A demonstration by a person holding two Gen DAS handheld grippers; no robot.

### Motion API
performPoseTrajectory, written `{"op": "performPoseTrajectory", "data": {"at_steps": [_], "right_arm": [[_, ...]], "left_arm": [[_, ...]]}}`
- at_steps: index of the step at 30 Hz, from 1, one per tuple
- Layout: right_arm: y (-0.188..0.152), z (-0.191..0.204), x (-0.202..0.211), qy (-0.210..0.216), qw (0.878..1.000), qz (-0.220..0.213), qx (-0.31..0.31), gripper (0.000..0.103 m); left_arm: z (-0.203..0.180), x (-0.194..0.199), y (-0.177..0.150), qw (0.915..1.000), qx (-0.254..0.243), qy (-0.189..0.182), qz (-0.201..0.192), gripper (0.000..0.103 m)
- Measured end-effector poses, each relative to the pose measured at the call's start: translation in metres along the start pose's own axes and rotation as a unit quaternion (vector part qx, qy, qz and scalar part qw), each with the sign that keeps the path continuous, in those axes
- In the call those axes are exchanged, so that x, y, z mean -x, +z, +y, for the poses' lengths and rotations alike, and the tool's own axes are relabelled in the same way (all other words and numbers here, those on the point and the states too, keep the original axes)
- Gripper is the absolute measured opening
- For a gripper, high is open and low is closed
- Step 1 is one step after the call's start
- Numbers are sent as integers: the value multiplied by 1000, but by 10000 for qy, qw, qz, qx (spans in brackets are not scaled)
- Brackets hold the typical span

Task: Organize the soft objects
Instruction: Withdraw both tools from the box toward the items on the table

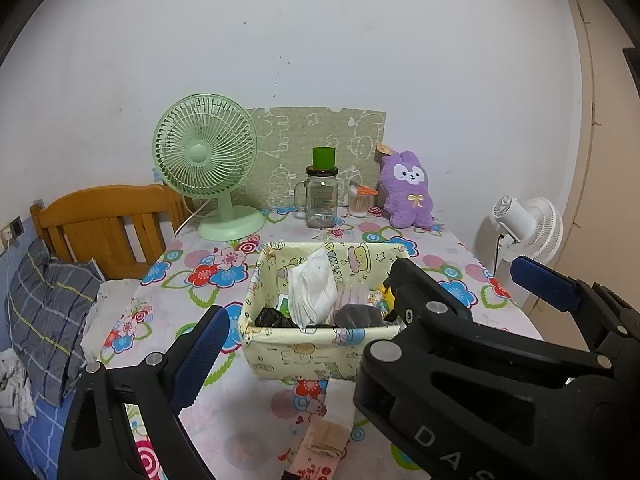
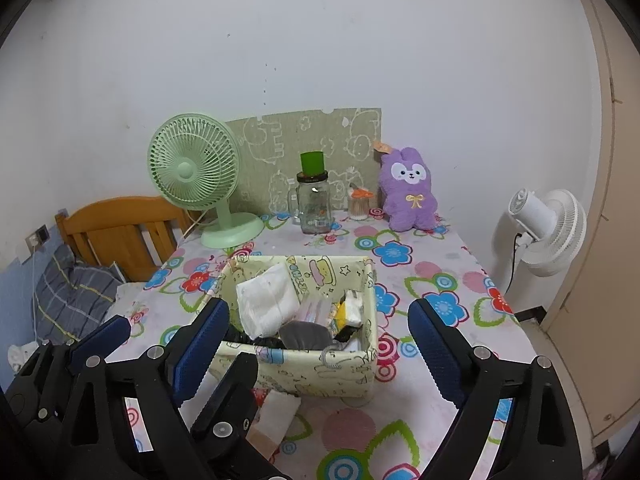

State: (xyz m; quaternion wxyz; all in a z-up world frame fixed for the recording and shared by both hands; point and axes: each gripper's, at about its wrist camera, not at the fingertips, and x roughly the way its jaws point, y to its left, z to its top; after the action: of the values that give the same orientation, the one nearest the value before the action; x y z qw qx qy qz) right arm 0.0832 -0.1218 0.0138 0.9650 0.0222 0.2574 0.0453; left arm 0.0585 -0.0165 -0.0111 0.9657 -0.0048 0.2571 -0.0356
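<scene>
A pale yellow fabric basket [image 1: 304,354] [image 2: 320,368] sits mid-table. It holds a folded white cloth [image 1: 314,290] [image 2: 268,302], dark and grey soft items [image 2: 302,336] and small packets. A pink sock-like item [image 1: 320,446] [image 2: 276,416] lies on the table in front of the basket. A purple plush rabbit [image 1: 408,190] [image 2: 410,190] stands at the back against the wall. My left gripper [image 1: 304,344] is open and empty in front of the basket. My right gripper [image 2: 320,340] is open and empty, its fingers on either side of the basket. In the left wrist view the right gripper's body [image 1: 480,360] fills the lower right.
On the floral tablecloth [image 2: 424,308] at the back stand a green desk fan [image 1: 208,164], a glass jar with a green cup on top [image 1: 322,192] and a cotton swab holder [image 1: 360,200]. A wooden headboard [image 1: 100,228] and bed lie left. A white fan [image 2: 548,232] stands right.
</scene>
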Motion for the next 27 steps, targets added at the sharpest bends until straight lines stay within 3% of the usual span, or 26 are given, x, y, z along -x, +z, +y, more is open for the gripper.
{"op": "performPoseTrajectory", "data": {"at_steps": [8,27], "right_arm": [[-12,2,12,-22,10000,-74,59,101],[-47,6,17,-178,9998,-80,7,102]], "left_arm": [[0,8,-11,9999,-106,83,-70,101],[6,11,-47,10000,7,19,-67,103]]}}
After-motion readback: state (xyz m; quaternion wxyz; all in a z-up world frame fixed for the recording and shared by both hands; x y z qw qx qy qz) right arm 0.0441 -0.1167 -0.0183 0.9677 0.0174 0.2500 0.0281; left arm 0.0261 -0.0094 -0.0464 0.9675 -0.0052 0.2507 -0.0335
